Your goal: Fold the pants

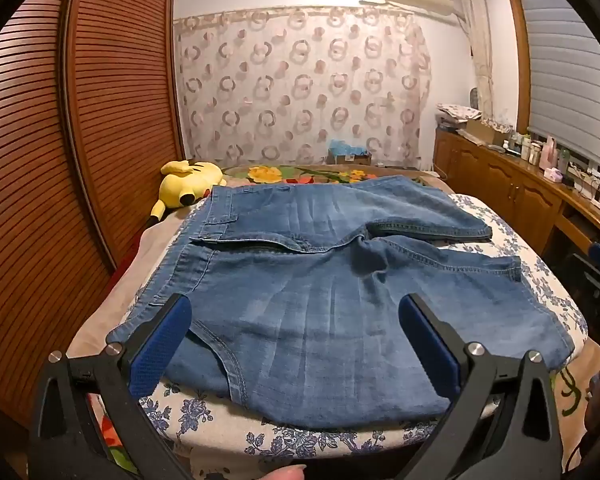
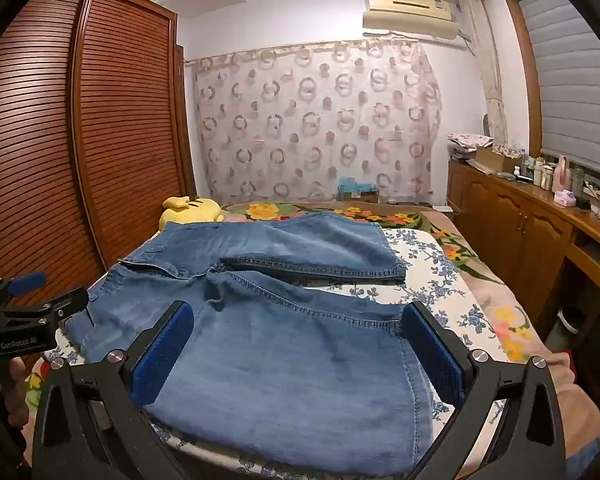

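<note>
Denim shorts [image 1: 340, 280] spread flat on bed [image 2: 440, 264], seemingly unfolded; left gripper [image 1: 296, 344] and right gripper [image 2: 300, 354] wide, empty.

- A louvred wooden wardrobe [image 1: 80, 120] is seen along the left wall.
- The far wall is covered by a sheer curtain [image 1: 300, 88] printed with rings.
- An air conditioner [image 2: 410, 10] is mounted high on the white wall.
- A wooden cabinet [image 2: 512, 224] crowded with bottles is set under a window blind [image 1: 568, 68] on the right.
- Warm indoor light is cast throughout.
</note>
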`<state>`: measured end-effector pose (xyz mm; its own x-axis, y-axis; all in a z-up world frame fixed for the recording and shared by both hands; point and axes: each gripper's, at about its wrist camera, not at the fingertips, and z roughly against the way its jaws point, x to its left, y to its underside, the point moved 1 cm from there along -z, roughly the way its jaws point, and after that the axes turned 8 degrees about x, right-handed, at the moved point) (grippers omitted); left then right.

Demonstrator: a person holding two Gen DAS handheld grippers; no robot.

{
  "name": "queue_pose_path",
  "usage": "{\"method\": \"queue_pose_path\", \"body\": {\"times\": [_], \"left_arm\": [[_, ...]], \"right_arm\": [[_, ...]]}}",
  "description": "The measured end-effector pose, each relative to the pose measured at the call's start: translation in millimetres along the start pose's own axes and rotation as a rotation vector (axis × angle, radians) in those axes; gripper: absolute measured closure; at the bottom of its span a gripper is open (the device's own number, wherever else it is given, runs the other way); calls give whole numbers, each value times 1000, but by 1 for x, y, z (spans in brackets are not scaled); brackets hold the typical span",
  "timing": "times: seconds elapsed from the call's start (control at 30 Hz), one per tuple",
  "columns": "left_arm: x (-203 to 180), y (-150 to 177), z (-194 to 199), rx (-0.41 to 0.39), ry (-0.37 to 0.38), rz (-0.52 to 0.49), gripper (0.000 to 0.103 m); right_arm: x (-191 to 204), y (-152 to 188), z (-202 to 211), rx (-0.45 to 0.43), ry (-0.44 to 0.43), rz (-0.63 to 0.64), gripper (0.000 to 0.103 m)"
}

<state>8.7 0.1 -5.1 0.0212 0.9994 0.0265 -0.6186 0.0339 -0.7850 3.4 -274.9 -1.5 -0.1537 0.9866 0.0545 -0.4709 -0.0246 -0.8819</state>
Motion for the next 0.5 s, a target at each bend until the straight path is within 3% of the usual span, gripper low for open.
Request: {"method": "queue_pose_path", "body": {"times": [0.5], "left_arm": [[-4,-9,-3,-4,6,-8,0]], "right_arm": [[-1,-1,1,-6,1,-5,0]]}}
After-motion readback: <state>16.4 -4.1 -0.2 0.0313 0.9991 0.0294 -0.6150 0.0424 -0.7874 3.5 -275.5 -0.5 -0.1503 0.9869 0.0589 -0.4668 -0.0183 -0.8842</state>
